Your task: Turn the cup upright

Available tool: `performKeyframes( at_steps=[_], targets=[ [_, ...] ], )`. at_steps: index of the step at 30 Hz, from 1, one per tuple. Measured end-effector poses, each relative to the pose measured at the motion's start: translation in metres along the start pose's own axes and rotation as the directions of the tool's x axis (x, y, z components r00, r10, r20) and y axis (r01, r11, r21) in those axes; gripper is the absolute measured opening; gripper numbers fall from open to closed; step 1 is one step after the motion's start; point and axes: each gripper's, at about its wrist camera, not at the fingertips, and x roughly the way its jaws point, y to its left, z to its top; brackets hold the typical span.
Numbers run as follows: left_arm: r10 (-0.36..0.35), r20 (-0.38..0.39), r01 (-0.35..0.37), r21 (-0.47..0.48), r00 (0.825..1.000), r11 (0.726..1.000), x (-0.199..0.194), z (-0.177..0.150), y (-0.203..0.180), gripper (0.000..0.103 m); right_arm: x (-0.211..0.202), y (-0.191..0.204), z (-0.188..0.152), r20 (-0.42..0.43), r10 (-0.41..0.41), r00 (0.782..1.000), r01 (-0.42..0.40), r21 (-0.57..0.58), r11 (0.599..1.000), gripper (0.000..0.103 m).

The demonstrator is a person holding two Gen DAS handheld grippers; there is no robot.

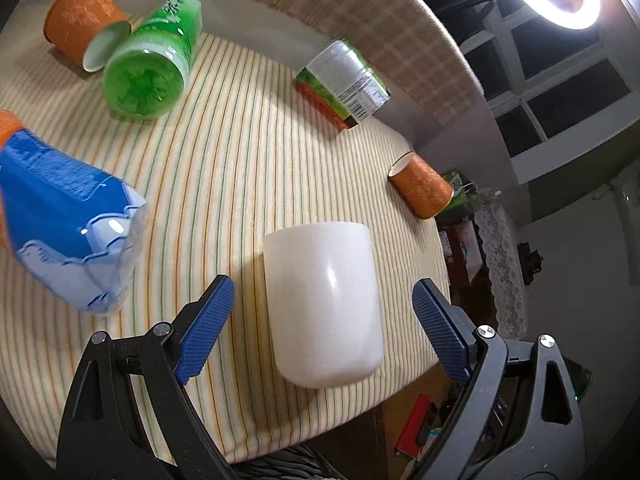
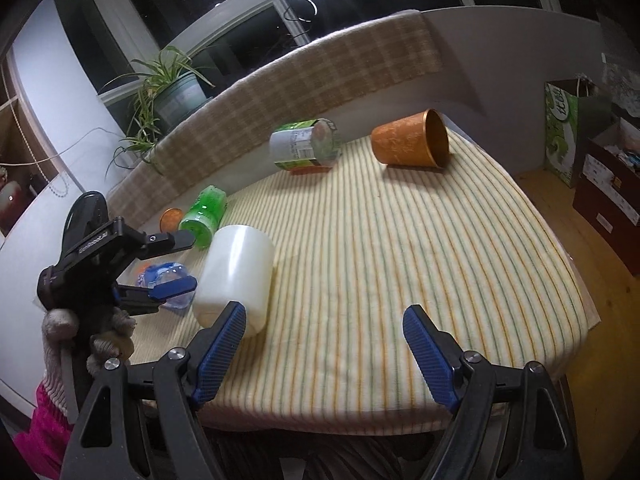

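Observation:
A white cup (image 1: pixel 324 304) lies on its side on the striped tablecloth (image 1: pixel 224 168), its closed base toward my left gripper. My left gripper (image 1: pixel 323 292) is open, one blue pad on each side of the cup, not touching it. In the right wrist view the same white cup (image 2: pixel 236 272) lies at the left, with the left gripper (image 2: pixel 176 264) around its far end. My right gripper (image 2: pixel 325 318) is open and empty above the tablecloth (image 2: pixel 380 240), to the right of the cup.
An orange cup (image 2: pixel 412 144) lies on its side at the back right, a second orange cup (image 1: pixel 86 26) at the back left. A green bottle (image 1: pixel 154 64), a labelled can (image 2: pixel 304 144) and a blue bottle (image 1: pixel 68 220) also lie on the table. The table edge (image 2: pixel 576 280) drops off at the right.

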Motion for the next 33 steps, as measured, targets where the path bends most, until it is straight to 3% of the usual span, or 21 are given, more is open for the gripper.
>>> performKeyframes(
  at_steps=[18,24,33],
  targets=[
    [-0.025,-0.073,0.021,-0.051,0.997,0.998,0.035,0.008,0.006,0.076,0.012,-0.027,-0.001,-0.024,-0.021,0.999,0.023,0.075,0.997,0.084],
    [-0.002,-0.051,0.002,-0.014,0.999,1.000,0.033,0.004,-0.002,0.075,0.015,-0.027,0.000,-0.028,-0.025,0.999,0.027,0.080,0.996,0.084],
    [0.056,0.044,-0.061,0.125,0.997,0.990,0.015,-0.010,-0.023,0.075,0.018,-0.022,-0.001,-0.035,-0.029,0.999,0.031,0.072,0.997,0.084]
  ],
)
